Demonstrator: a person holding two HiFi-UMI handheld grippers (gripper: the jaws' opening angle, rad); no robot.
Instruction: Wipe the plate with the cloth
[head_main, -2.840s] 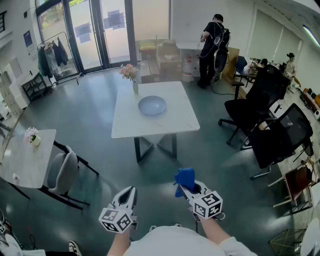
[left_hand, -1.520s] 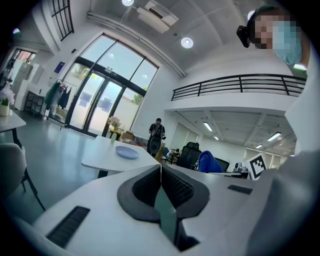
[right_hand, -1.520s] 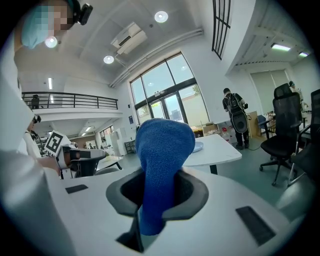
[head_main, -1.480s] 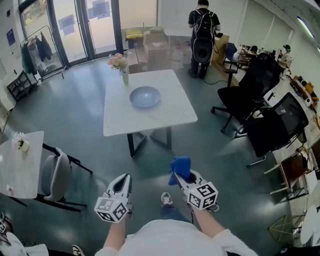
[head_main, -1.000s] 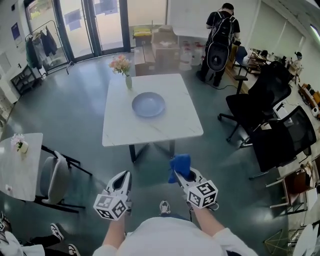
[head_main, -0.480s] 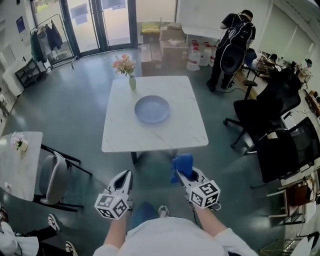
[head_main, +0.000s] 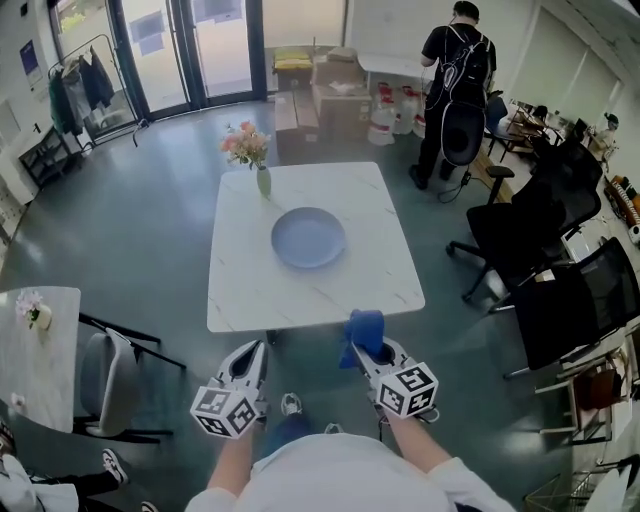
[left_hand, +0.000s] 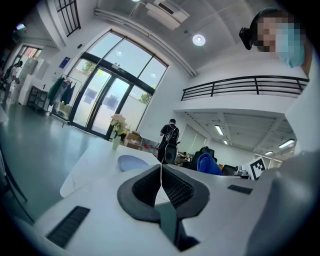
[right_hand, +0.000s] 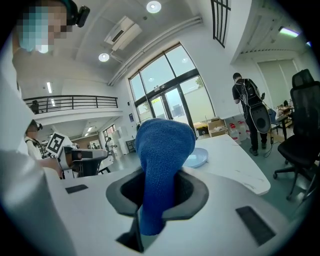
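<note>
Here, a grey-green floor spreads through a wide hall, with tall glass doors lining the far wall. A white, marble-patterned worktop stands in the middle of the room. To the right of it sit several black office chairs. At the far right a person in black, wearing a backpack, stands with their back turned beside stacked cardboard boxes. At the near left, a smaller table has a grey chair pulled up beside it.

On the worktop, a pale blue plate lies around the centre. A slim vase of pink flowers stands upright to its far left, apart from it.

In the foreground, a person in a white top holds the two claws out side by side, both aimed towards the worktop from just short of its near edge. The left claw is closed, its ribbed jaws pressed together tip to tip in the left gripper view, where the plate shows beyond them. The right claw is clamped on a blue cloth. In the right gripper view the cloth bulges up out of the jaws in a rounded fold. It is held in the air and is well apart from the plate behind it.
</note>
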